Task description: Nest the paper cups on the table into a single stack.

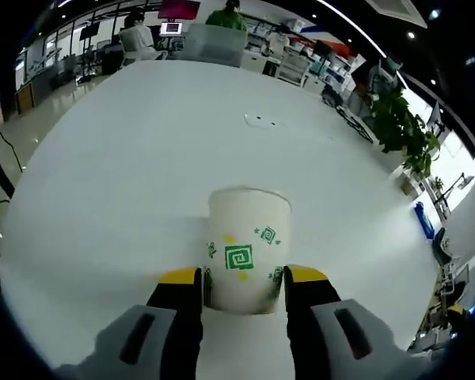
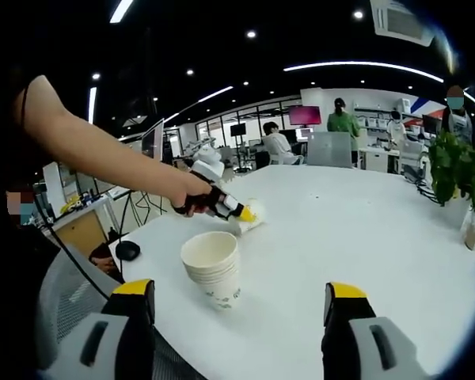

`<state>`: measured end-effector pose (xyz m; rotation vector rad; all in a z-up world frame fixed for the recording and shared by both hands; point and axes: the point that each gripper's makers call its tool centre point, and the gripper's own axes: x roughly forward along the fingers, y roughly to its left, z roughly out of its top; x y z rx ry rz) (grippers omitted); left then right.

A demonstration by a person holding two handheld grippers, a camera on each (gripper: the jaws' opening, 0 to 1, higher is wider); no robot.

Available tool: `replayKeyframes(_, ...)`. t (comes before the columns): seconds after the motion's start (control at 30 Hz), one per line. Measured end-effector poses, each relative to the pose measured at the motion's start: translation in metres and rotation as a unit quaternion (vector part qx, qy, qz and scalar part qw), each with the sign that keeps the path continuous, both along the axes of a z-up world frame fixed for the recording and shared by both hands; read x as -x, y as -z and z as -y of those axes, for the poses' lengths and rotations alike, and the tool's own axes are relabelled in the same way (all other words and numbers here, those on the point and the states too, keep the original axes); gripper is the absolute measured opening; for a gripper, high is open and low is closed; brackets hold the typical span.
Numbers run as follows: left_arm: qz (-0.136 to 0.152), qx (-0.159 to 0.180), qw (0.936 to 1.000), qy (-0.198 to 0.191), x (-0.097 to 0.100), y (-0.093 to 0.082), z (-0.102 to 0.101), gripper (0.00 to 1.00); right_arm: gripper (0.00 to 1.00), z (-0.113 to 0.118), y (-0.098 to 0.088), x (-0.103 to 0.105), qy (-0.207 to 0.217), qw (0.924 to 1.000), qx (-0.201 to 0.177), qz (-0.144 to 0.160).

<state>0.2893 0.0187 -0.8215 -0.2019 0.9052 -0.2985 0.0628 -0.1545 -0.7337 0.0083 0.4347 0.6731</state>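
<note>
Left tool (image 1: pixel 243 286): jaws closed against sides of paper cup (image 1: pixel 246 248), upright on white bench (image 1: pixel 127 174). Right tool (image 2: pixel 241 299): jaws wide apart, empty; cup stack (image 2: pixel 214 268) at 11 o'clock on bench.

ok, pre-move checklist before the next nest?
1. Left tool around single paper cup: ok, a jaw on each side; contact cannot tell.
2. Cup upright: ok.
3. Stack of cups upright, mouth open: ok.
4. Right tool open, holding nothing: ok.
5. Path from cup to stack over white table: cannot tell; the person's arm reaches across.
</note>
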Motion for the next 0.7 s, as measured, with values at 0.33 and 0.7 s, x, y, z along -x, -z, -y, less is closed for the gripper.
replayKeyframes(0.33, 0.000, 0.010, 0.9999, -0.008, 0.000, -0.001, -0.003, 0.37, 0.88, 0.001, 0.002, 0.000, 0.000, 1.0000, 0.002, -0.001)
replayKeyframes(0.7, 0.014, 0.028, 0.9994, -0.012, -0.001, -0.012, -0.003, 0.36, 0.88, 0.001, 0.002, 0.001, -0.003, 1.0000, 0.005, 0.000)
